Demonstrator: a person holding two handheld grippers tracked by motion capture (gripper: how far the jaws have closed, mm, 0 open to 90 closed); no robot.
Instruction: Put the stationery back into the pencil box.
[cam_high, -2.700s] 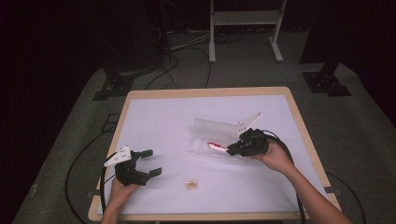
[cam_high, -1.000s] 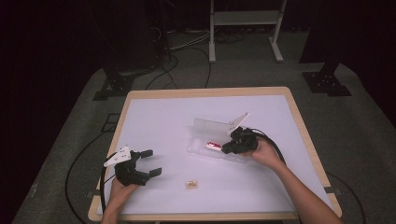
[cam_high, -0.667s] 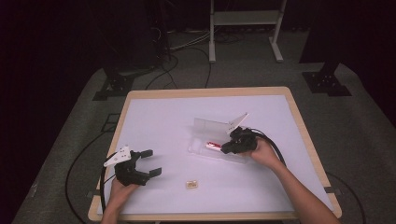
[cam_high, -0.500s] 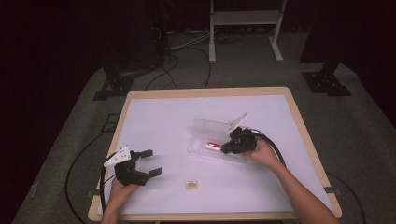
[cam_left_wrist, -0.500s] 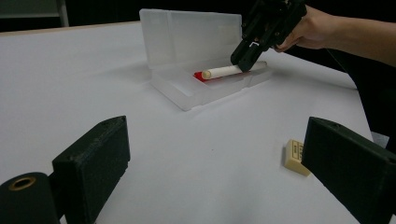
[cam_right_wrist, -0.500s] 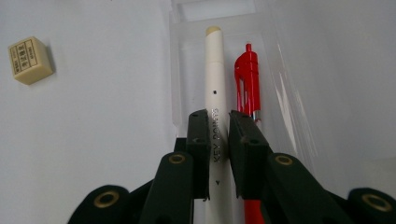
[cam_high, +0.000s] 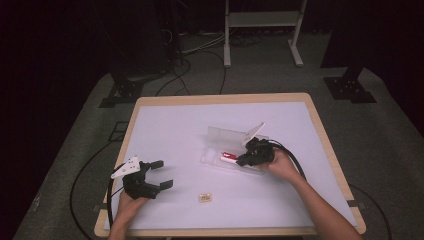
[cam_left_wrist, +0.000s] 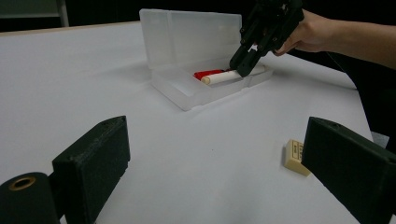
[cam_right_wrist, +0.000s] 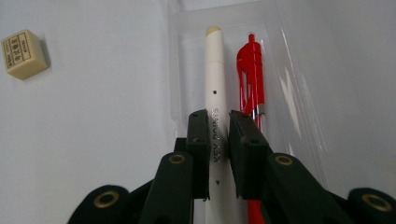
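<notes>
White pen is clamped between the right gripper's jaws, its long axis parallel to the red pen alongside, inside the clear case.

We see a white-topped table with a wood rim on grey carpet. Black cables trail on the far floor. A white stand sits far; surroundings dark.
</notes>
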